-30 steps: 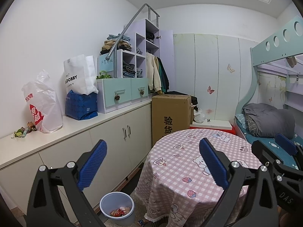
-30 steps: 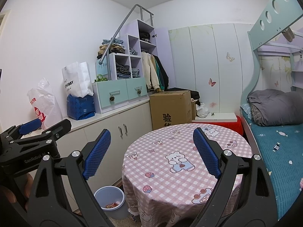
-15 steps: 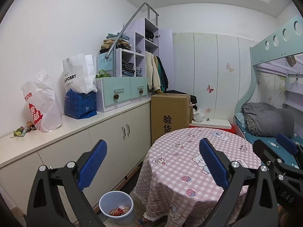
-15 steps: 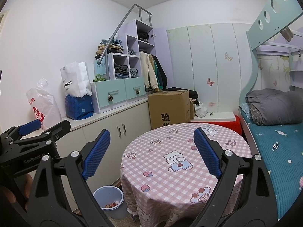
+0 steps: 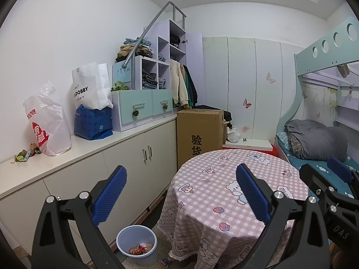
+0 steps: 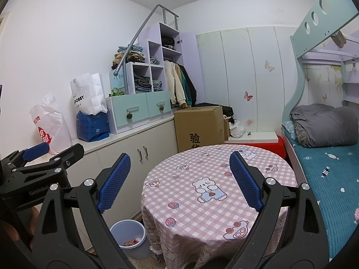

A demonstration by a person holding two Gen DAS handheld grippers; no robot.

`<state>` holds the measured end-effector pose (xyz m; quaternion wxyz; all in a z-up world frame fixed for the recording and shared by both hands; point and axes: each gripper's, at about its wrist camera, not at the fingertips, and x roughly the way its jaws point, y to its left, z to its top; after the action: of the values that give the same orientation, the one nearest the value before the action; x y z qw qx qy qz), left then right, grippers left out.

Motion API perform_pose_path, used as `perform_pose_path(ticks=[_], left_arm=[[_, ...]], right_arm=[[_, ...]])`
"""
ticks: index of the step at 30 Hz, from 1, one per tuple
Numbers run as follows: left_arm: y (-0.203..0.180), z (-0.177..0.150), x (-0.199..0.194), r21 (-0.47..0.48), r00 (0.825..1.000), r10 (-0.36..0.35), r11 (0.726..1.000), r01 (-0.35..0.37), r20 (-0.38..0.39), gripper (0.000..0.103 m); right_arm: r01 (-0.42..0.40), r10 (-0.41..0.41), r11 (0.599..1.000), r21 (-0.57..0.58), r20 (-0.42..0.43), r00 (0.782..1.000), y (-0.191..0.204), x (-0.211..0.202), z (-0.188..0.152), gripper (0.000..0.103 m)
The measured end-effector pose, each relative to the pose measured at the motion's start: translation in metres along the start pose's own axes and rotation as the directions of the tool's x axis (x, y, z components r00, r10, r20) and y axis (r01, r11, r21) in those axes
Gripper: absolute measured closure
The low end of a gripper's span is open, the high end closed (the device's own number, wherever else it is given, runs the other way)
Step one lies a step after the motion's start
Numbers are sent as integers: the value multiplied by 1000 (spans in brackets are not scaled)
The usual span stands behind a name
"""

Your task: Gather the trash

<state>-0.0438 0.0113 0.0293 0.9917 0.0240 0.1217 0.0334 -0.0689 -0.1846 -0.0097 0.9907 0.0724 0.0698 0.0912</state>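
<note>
Room: bedroom corner, white wardrobe doors at the back, a bunk bed (image 6: 332,157) with a teal cover along your right, a long white counter (image 5: 89,150) over cabinets along your left.

Table: round table (image 6: 202,179) under a pink checked cloth with bear prints sits right in front of both grippers; the part of its top you can see is bare.

Left gripper: your left gripper (image 5: 181,192) hangs above the near left edge of the table, blue pads spread wide, nothing between them.

Right gripper: your right gripper (image 6: 179,179) is over the table too, jaws wide apart and holding nothing; it shows at the right edge of the left wrist view.

Bin: pale blue trash bin (image 5: 136,247) stands on the floor between the cabinets and the table, just beside the hanging cloth, with red and white wrappers (image 5: 140,248) lying in its bottom.

Floor scrap: a small scrap (image 5: 166,261) lies on the floor by the cloth hem, near the bin; too small to say what it is.

Counter: a white plastic bag with red print (image 5: 44,123), a blue bag (image 5: 93,122) with a white paper bag (image 5: 89,87) on it, and small crumpled bits (image 5: 24,154) at the near end.

Back: a cardboard box (image 5: 198,134) stands behind the table.
</note>
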Motion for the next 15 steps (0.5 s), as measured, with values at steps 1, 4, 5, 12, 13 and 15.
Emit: perform_pose_path(ticks=[1,4,5,12,13,15], left_arm=[[0,0,0,0,1000,-1,1000,1,-1,7],[0,0,0,-1,1000,-7,1000,7,-3,7],[0,0,1,-2,1000,-10,1000,10,-5,7],[0,-1,2,-3,1000,-18,1000,18,-11,7],[0,0,2,-3,1000,-17,1000,17,-10,7],[0,0,2,-1,1000,-17,1000,17,-11,7]], right_arm=[[0,0,1000,0,1,1000,-1,-1,0,14],[0,0,1000,0,0,1000,0,0,0,14],[0,0,1000,1,0,1000,0,0,0,14],[9,-9,1000,3,-3,1000,-3,-1,-4,14],[9,-9,1000,3,-3,1000,-4,-2,-4,14],[9,-9,1000,2,-2,1000,-3,-1,-4,14]])
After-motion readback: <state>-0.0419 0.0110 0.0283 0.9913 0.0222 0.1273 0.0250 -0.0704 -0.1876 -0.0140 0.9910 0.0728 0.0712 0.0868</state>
